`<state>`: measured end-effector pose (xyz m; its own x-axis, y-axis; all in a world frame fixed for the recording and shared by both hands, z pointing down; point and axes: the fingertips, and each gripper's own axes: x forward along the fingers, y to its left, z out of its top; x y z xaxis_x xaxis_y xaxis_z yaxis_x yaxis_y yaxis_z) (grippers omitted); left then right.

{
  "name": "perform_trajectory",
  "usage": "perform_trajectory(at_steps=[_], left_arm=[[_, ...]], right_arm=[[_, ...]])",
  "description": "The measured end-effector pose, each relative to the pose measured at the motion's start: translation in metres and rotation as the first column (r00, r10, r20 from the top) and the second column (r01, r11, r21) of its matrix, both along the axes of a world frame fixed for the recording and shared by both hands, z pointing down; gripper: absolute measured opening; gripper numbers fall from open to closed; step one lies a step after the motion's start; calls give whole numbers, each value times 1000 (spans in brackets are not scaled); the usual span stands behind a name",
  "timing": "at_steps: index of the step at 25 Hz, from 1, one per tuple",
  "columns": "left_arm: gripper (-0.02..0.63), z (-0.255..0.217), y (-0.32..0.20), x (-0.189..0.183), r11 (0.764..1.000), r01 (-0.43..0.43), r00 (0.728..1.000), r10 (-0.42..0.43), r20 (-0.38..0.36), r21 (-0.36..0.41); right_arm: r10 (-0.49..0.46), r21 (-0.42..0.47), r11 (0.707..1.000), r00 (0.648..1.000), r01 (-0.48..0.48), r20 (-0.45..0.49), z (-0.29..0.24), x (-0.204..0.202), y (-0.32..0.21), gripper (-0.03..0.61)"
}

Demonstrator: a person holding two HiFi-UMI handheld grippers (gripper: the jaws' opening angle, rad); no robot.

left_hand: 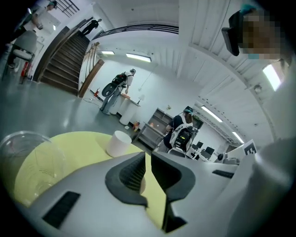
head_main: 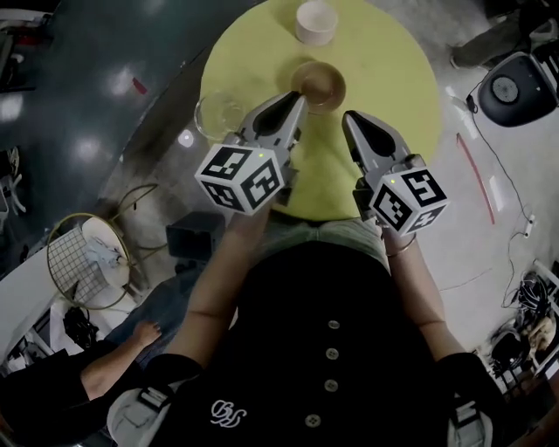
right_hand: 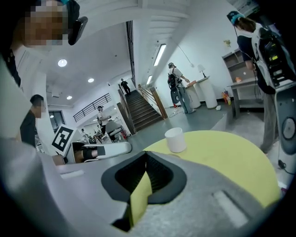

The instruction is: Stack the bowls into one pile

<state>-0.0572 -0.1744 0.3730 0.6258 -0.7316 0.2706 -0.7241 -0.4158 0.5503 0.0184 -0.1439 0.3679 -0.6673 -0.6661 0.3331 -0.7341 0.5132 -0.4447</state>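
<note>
Three bowls, nothing stacked yet.
Left gripper [head_main: 297, 96] and right gripper [head_main: 349, 115], both closed and empty, hover over the table's [head_main: 393, 79] near edge, seemingly poised to start on the brown bowl [head_main: 320, 84].

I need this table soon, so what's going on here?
A person holds a gripper in each hand over a round yellow table. Three bowls sit apart on it: a white bowl farthest, a brown bowl in the middle, a clear glass bowl at the left. The left gripper and right gripper hover near the brown bowl, jaws together, holding nothing. Nothing is stacked yet.
</note>
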Motion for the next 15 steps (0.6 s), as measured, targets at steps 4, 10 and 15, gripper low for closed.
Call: perform_trajectory(at_steps=[4,10,15], left_arm=[[35,-19,3,-1,995,-66,998,66,-1,76],[35,-40,13,1,977,-160,986,163,-11,138],[34,-53,19,9,966,-193,980,198,-14,171]], right_arm=[[55,40,998,998,-54,-6,-11,-2,1,0],[93,83,992,995,-90,-29,-30,-6,5,0],[95,107,990,994,-89,-46,-42,-2,2,0]])
